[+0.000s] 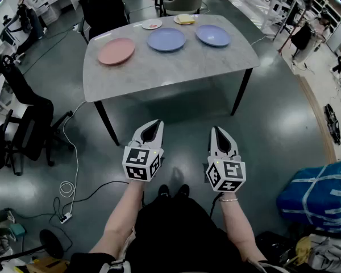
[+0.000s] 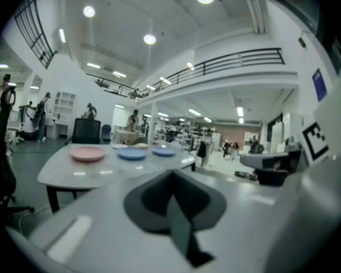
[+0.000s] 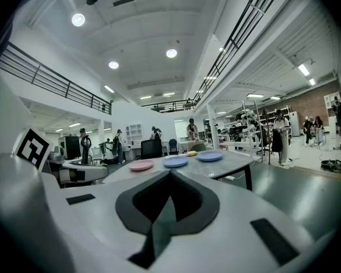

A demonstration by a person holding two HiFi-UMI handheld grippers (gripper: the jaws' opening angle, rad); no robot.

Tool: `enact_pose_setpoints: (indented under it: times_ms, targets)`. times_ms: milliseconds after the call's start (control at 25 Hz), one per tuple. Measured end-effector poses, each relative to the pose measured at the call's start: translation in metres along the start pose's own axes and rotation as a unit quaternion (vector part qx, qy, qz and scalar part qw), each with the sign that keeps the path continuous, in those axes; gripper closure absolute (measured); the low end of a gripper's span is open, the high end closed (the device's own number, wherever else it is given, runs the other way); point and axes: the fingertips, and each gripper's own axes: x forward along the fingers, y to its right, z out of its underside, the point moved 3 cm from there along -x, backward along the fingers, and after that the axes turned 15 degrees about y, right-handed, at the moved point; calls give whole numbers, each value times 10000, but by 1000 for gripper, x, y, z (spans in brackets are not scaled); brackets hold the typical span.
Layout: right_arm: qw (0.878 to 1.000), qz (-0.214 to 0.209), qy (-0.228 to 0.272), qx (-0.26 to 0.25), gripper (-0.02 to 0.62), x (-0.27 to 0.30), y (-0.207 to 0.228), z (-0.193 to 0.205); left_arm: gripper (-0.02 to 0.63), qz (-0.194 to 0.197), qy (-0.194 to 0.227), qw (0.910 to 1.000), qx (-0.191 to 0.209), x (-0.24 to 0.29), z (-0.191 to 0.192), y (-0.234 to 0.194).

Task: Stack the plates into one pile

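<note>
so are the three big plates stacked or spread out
Spread out. The pink plate, the middle blue plate and the right blue plate lie singly in a row on the table.

Open glossy dark floor lies before the grey marbled table, whose near half is bare. Across its far half sit a round pink plate, a middle blue plate and a right blue plate, with gaps between them. Black office chairs and a white cable crowd the floor on the left; a blue wrapped bundle stands on the right.
</note>
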Motion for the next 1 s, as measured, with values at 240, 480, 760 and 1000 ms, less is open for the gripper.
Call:
enact_pose_setpoints:
  times_ms: [240, 480, 760, 1000]
  targets:
    - [9999, -87, 60, 58, 591, -1, 4, 2, 600, -124, 36, 9999, -25, 6, 3, 4]
    - [9995, -203, 234, 44, 590, 1, 16, -6, 600, -201, 134, 9996, 113, 13, -2, 13]
    - [9991, -232, 360, 34, 589, 2, 33, -14, 578, -399, 219, 9988, 170, 17, -8, 18]
    - [9993, -235, 281, 122, 506, 13, 44, -12, 505, -433, 138, 9988, 182, 26, -4, 16]
